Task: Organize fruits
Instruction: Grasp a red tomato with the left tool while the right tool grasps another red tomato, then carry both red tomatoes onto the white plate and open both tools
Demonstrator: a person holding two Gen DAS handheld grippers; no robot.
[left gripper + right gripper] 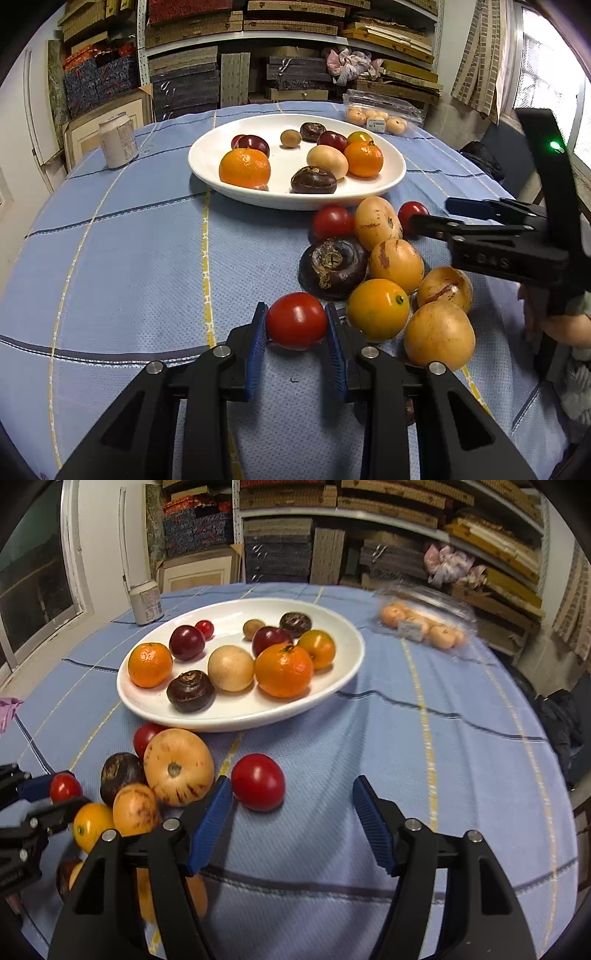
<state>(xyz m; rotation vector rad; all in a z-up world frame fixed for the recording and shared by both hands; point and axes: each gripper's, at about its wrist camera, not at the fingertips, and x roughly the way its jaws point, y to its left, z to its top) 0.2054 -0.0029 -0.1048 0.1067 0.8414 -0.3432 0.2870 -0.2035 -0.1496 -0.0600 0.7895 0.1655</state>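
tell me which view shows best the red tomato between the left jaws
The left wrist view: the red tomato sits large and central between the left gripper's blue pads, which touch both its sides. The right wrist view shows it only small at the left edge, partly hidden by one finger.

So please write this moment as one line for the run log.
left gripper: shut on red tomato | right gripper: open, near second tomato | plate: holds fruits

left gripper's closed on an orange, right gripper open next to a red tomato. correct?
Not quite. The left gripper is closed on a red tomato, not an orange; the left wrist view shows it. The right gripper is open, beside another tomato.
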